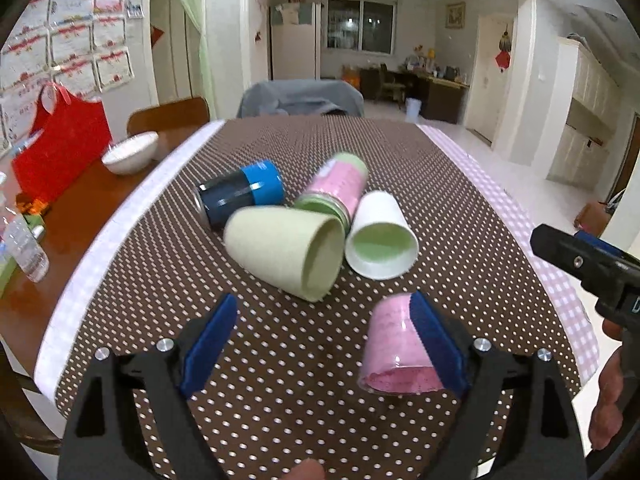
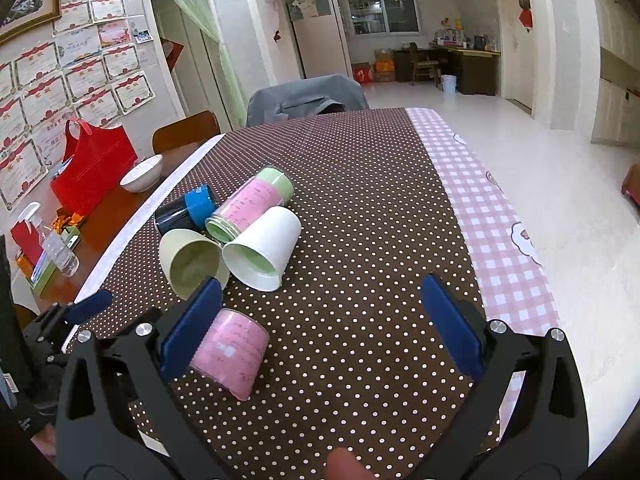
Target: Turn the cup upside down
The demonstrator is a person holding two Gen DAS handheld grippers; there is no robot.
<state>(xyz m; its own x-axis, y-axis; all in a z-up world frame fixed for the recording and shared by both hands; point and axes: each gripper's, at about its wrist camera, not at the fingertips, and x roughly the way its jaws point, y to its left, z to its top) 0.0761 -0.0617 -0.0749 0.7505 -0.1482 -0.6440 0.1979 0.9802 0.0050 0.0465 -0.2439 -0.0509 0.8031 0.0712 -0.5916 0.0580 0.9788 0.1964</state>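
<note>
Several cups lie on their sides on the brown dotted tablecloth (image 1: 280,380). A pink glass cup (image 1: 394,346) lies nearest, against the inside of my left gripper's right finger; it also shows in the right wrist view (image 2: 230,354) beside my right gripper's left finger. Behind it lie a pale green cup (image 1: 280,254), a white paper cup (image 1: 380,236), a pink-and-green jar (image 1: 336,188) and a dark cup with a blue band (image 1: 240,196). My left gripper (image 1: 326,344) is open and holds nothing. My right gripper (image 2: 320,328) is open and empty.
A white bowl (image 1: 130,152), a red bag (image 1: 60,148) and a water bottle (image 1: 26,248) stand on the bare wood at the left. A grey-covered chair (image 1: 300,98) stands at the far end. The table's right edge (image 2: 500,220) carries pink checked cloth.
</note>
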